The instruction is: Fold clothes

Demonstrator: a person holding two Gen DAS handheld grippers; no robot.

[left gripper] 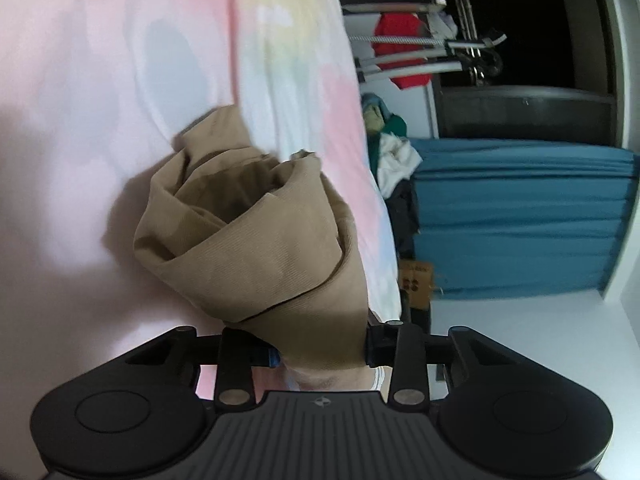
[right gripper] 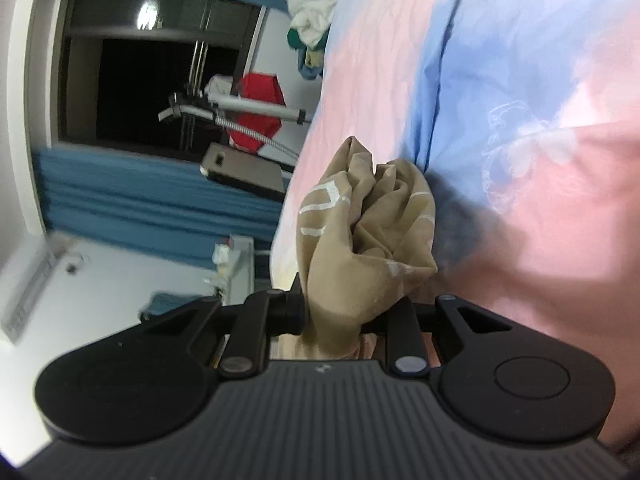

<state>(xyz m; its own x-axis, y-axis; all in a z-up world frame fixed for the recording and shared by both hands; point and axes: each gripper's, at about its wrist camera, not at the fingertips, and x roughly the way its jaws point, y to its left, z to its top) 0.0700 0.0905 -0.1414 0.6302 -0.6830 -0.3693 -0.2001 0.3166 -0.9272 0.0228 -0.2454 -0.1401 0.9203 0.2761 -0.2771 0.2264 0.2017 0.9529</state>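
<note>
1. My left gripper (left gripper: 320, 350) is closed tight on a bunch of the tan garment (left gripper: 248, 232). The cloth is squeezed between its two fingers and puffs out in front in big rolled folds.
2. My right gripper (right gripper: 344, 318) is also closed tight on tan cloth (right gripper: 368, 232). This bunch has white printed lines on it.
3. I think both bunches are parts of the same piece of clothing, but I cannot see the part that joins them, so I am not sure.
4. The cloth sits right at the tips of both grippers, straight ahead of each one. Behind it is the bed sheet (left gripper: 100, 80), which is pink, blue and pale yellow. I cannot tell if the cloth is touching the sheet or hanging just above it.
5. The garment is crumpled up, so I cannot pick out its long side yet. Neither gripper is nearer than the other, since both have hold of it.
6. I think the next move is to pull my two grippers apart, so the cloth stretches flat between them. Then I could lay it on the bed and fold it.
7. Off the edge of the bed I see a pile of other clothes (left gripper: 390, 148), blue curtains (left gripper: 520, 216) and a drying rack (left gripper: 420, 46) with something red on it.
</note>
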